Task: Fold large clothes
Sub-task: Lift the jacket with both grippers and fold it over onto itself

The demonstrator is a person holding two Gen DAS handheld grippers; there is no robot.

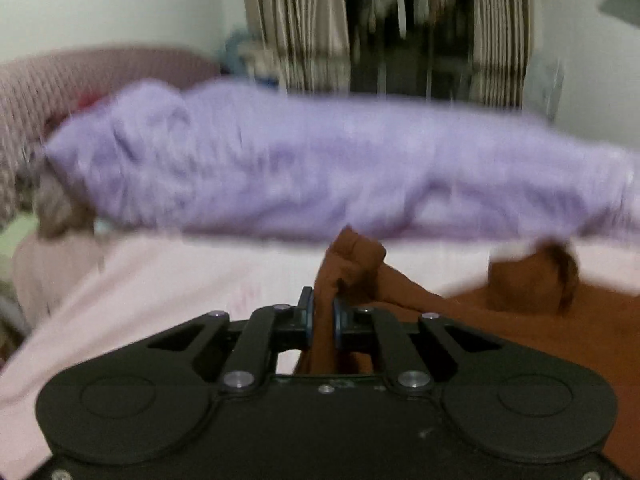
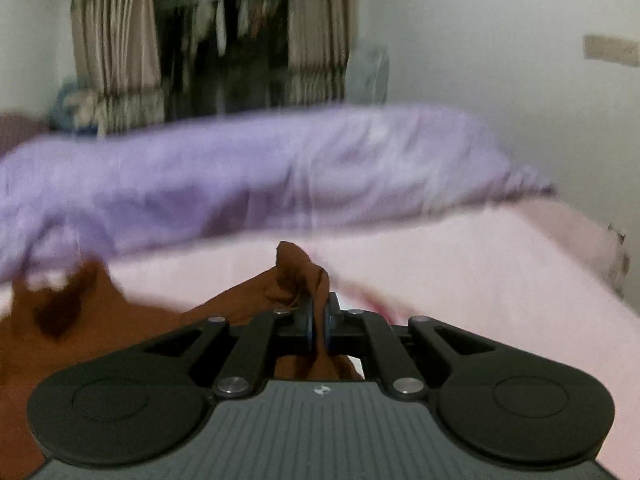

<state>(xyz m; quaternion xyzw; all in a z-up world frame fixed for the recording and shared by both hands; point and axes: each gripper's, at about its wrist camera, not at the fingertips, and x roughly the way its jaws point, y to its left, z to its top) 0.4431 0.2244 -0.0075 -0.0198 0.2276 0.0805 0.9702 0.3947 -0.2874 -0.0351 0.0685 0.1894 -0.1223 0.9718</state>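
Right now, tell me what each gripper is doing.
Left gripper: shut on the brown garment.
Right gripper: shut on the same brown garment.

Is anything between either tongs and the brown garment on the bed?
No. The left tongs and right tongs are each shut on a bunched bit of the brown garment. The purple cloth lies beyond it, not between.

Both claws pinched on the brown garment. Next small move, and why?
Probably lift both claws together and draw them apart. The left claw and right claw each pinch a bunched edge of the brown garment, which lies crumpled on the pink sheet; it needs spreading before folding.
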